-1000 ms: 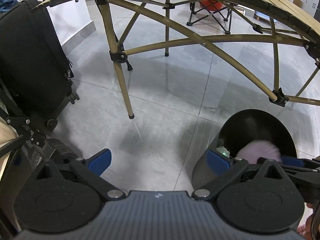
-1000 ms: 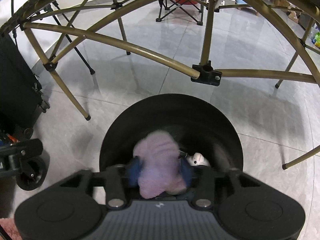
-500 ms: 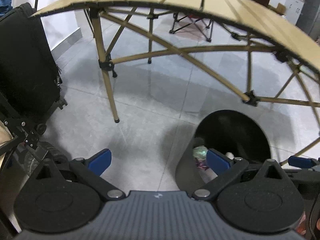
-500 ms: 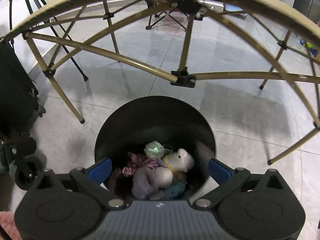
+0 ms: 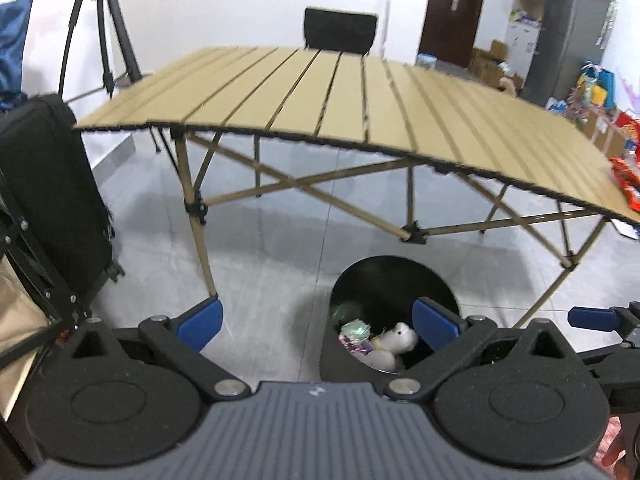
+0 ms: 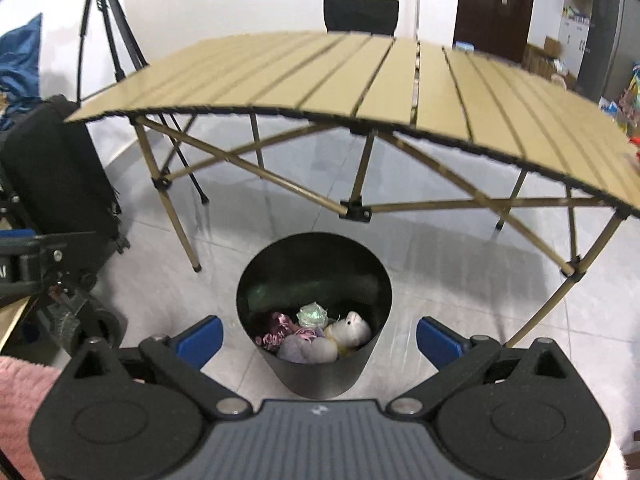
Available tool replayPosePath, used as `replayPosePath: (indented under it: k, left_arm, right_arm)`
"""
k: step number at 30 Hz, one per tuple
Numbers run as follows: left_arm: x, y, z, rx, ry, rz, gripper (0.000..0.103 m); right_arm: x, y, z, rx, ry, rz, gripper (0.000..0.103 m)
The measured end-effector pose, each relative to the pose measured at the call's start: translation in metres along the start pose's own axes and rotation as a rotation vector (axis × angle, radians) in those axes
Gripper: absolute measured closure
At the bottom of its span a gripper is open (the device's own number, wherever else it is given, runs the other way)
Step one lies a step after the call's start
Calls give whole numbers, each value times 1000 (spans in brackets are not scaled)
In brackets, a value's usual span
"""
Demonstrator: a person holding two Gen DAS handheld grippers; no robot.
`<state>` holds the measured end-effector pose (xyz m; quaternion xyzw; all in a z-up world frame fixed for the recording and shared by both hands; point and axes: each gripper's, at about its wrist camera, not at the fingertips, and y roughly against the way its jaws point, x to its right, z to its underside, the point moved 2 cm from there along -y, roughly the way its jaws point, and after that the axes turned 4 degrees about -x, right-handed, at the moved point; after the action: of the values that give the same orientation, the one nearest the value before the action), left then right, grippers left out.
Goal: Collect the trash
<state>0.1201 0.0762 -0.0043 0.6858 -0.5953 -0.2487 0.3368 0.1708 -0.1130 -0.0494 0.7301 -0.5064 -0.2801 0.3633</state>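
A black round bin (image 6: 314,376) stands on the tiled floor in front of a tan slatted folding table (image 6: 360,80). Inside lie a white plush toy (image 6: 352,330), a lilac fluffy item (image 6: 296,350), a crumpled greenish wrapper (image 6: 312,314) and a purple wrapper (image 6: 276,330). My right gripper (image 6: 318,340) is open and empty above the bin. My left gripper (image 5: 316,320) is open and empty, to the left of the bin (image 5: 344,364), with its right finger over the bin's mouth. The plush toy (image 5: 396,338) shows there too.
A black suitcase (image 5: 52,200) and a folding cart frame (image 5: 36,276) stand at the left. A tripod (image 6: 108,28) and a black chair (image 6: 360,14) stand behind the table. Red snack packets (image 5: 626,178) lie at the table's right end. Clutter and a fridge stand at the far right.
My right gripper opened and dropped the lilac fluffy item into the bin. Both grippers then rose and pulled back, bringing the table top into view.
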Motion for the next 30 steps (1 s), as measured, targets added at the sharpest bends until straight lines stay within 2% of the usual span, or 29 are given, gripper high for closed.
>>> replayPosePath:
  k: [6, 14, 30]
  left_arm:
    - [11, 34, 12, 31, -30, 35, 0]
    - [19, 55, 26, 54, -51, 56, 0]
    - [22, 67, 34, 71, -63, 70, 0]
  right_arm:
    - [-2, 40, 15, 54, 6, 7, 0]
    - [2, 75, 33, 102, -4, 25, 0]
    - [2, 89, 41, 128, -13, 42, 0]
